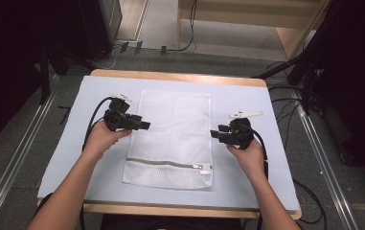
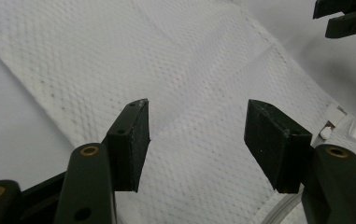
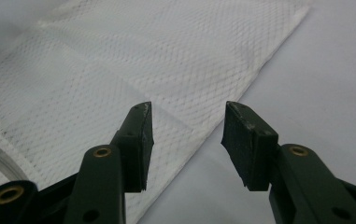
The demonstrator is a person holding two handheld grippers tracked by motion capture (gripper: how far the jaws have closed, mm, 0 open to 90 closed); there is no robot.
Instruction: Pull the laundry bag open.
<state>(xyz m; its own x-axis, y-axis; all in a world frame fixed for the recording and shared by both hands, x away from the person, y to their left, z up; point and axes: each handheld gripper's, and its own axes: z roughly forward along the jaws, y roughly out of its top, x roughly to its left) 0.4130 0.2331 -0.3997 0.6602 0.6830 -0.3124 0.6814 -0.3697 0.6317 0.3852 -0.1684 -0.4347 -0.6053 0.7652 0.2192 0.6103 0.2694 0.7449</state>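
Holding both grippers apart over the table (image 1: pixel 65 143), I see the mesh bag (image 1: pixel 173 139) flat at table centre, zipper (image 1: pixel 163 163) toward the near edge. Left gripper (image 1: pixel 144 125) hovers at its left edge, right gripper (image 1: pixel 214 134) at its right edge; both jaws wide, nothing between them.

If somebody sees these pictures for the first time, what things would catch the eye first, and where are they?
First comes the white mesh bag lying flat in the middle of the pale blue table, with its grey zipper running across the near end. Next are the two black grippers held at its sides: the left gripper over the bag's left edge, the right gripper beside its right edge. Both have their jaws apart with nothing between them.
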